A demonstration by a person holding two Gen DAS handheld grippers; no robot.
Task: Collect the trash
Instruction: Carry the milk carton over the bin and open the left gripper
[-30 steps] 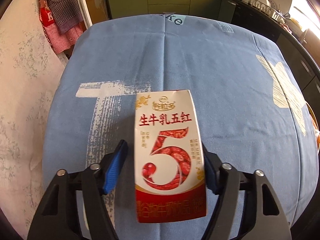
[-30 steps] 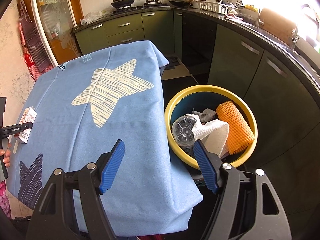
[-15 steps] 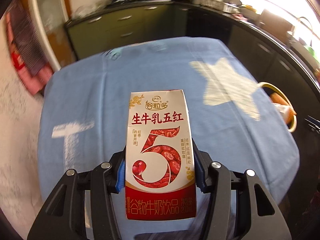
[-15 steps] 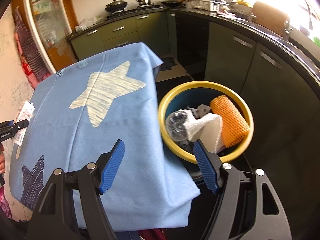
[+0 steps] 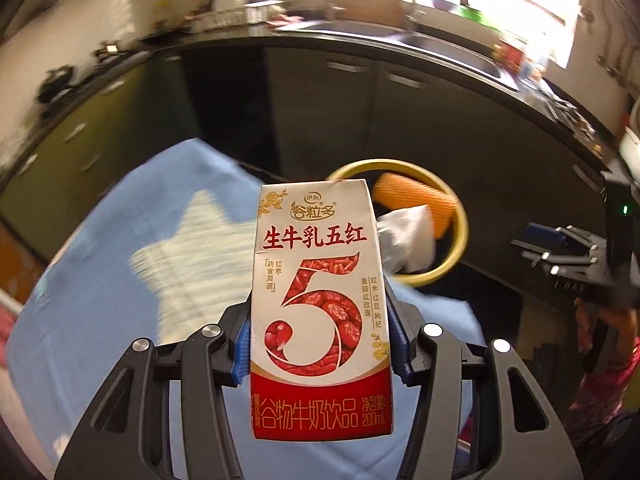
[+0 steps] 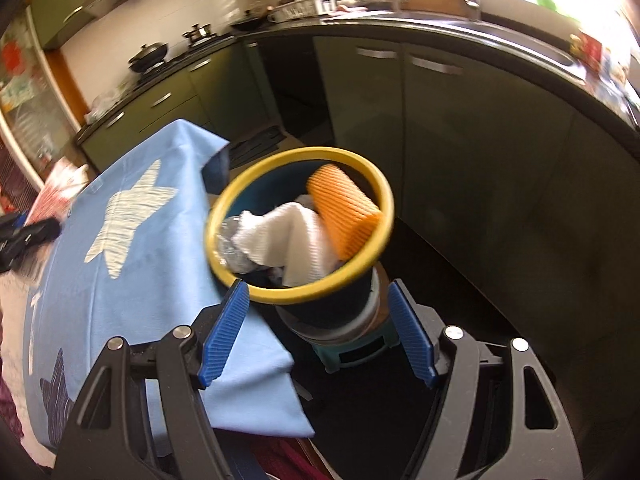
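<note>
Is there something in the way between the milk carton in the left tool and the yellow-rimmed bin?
Nothing visible blocks it. The milk carton, clamped in the left tool, is over the blue cloth; the bin stands just past the cloth's edge, mouth open, though already holding trash.

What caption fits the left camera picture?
Left gripper holding a milk carton near the yellow-rimmed trash bin.

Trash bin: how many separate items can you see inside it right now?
3 visible in the bin: orange foam netting at the far right, white cloth in the middle, crushed clear bottle at the left. More may lie hidden beneath.
</note>
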